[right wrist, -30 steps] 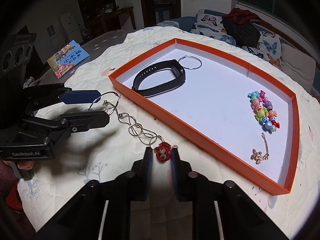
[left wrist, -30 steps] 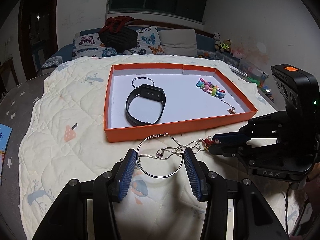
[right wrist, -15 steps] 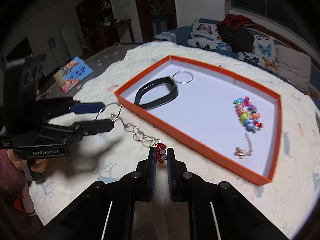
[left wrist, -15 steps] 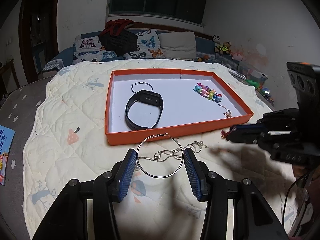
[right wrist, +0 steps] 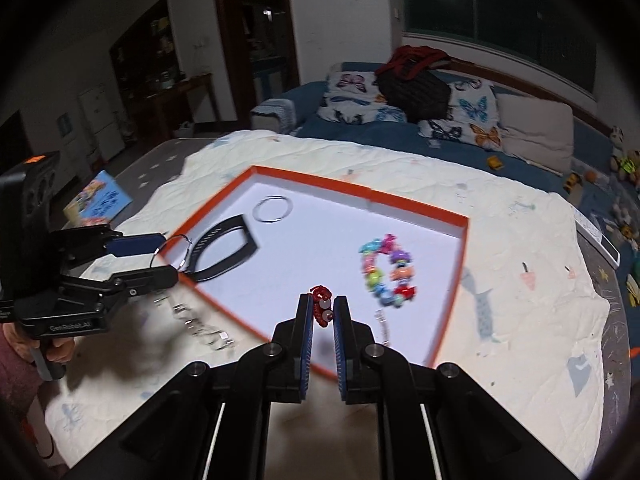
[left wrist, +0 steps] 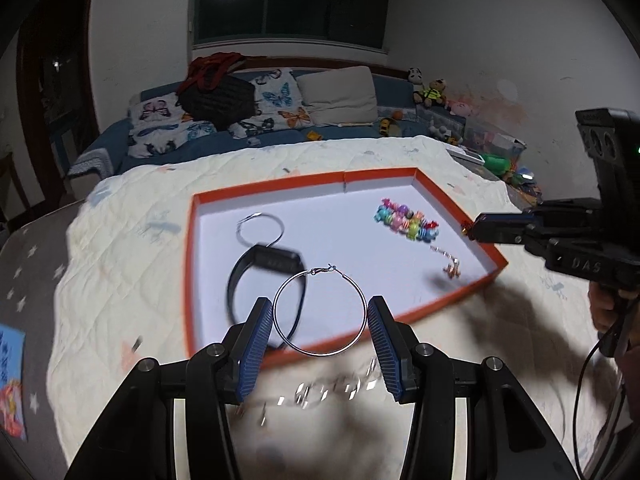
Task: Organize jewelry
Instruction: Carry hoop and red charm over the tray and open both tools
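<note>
My left gripper (left wrist: 320,316) clamps a large silver hoop earring (left wrist: 319,314) between its blue pads, over the near edge of the orange tray (left wrist: 456,292). My right gripper (right wrist: 323,312) is pinched shut on a small red charm (right wrist: 322,306). In the tray, a black wristband (left wrist: 264,276) lies at nine o'clock, a colourful bead bracelet (left wrist: 406,220) at two o'clock, and a second hoop (left wrist: 260,229) at eleven.
</note>
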A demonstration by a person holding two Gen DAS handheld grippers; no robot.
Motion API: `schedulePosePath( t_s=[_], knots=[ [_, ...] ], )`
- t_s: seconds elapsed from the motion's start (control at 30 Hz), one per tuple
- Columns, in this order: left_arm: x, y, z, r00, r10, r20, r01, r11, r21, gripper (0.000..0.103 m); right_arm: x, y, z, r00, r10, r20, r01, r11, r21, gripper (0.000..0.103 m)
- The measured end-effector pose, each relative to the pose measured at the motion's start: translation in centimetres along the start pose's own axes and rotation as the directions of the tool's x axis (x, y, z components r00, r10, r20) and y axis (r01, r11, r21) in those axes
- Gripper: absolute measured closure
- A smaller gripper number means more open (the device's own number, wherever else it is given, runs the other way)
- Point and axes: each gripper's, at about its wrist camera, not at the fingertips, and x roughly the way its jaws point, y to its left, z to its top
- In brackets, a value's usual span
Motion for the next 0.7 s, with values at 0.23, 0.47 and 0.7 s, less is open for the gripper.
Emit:
schedulePosePath(
  t_s=[0.23, 0.47, 0.7],
  knots=[
    [4.4, -0.6, 2.1, 0.998, -0.033, -0.059, 0.035, 0.999, 0.030, 0.051, 2.3, -0.7, 0.1, 0.999, -0.015, -0.045, 0.015, 1.000, 0.004, 0.091],
    [6.9, -0.9, 2.9, 0.995, -0.059, -0.079, 0.062, 0.997, 0.036, 0.051, 3.2, -0.9, -0.3, 0.997, -0.012, -0.076, 0.012, 1.000, 0.004, 0.091],
    [8.7, -1.7, 3.1, 0.994, -0.057, -0.096, 0.064, 0.996, 0.066, 0.050, 3.7, -1.1, -0.6, 0.995, -0.010, -0.101, 0.011, 1.000, 0.005, 0.091]
  ],
)
